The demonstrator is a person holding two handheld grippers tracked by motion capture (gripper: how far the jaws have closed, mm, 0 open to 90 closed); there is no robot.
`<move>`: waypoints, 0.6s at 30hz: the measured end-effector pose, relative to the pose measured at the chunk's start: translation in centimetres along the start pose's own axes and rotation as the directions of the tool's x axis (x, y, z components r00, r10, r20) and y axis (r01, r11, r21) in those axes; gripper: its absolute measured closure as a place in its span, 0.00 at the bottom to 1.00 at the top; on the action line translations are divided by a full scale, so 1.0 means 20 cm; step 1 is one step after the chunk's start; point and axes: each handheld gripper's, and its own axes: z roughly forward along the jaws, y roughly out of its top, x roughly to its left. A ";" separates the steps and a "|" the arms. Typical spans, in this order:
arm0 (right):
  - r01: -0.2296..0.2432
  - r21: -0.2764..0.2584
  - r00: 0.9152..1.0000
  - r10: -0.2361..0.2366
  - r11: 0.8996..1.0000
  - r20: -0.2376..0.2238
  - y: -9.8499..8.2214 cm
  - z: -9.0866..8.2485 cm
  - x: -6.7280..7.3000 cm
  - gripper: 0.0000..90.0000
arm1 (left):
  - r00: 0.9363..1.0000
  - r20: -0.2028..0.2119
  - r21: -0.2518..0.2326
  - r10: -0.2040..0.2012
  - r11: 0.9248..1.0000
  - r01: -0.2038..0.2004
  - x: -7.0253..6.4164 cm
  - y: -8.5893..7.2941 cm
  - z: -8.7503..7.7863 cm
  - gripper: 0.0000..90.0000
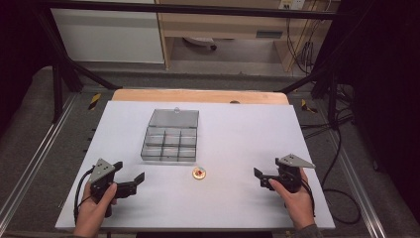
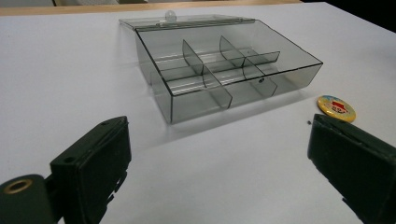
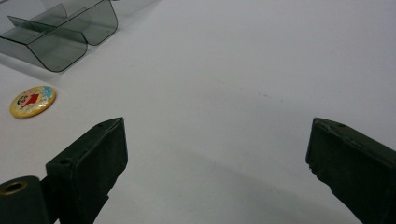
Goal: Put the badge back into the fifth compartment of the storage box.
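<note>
A clear smoky plastic box (image 1: 169, 144) with several small compartments lies open on the white table, its lid (image 1: 174, 118) flat behind it. Just in front of the box rests a round yellow badge (image 1: 199, 173) with a red picture. My left gripper (image 1: 136, 179) is held open at the near left, pointing toward the badge, with nothing between its jaws. Its own view shows the box (image 2: 224, 74) ahead and the badge (image 2: 336, 108) near the right jaw. My right gripper (image 1: 260, 176) stands open at the near right. The badge (image 3: 32, 101) and a box corner (image 3: 56, 37) lie to its left.
The white table top (image 1: 237, 134) ends in a wooden strip (image 1: 198, 95) at the far edge. Black frame bars and cables (image 1: 337, 148) run along the table's right side. Bare white surface lies between the two grippers.
</note>
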 end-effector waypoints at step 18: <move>0.049 0.047 0.996 -0.046 0.998 -0.077 0.00 0.01 0.13 0.07 | 1.000 -0.006 0.048 0.022 0.999 -0.022 -0.01 -0.01 0.02 0.07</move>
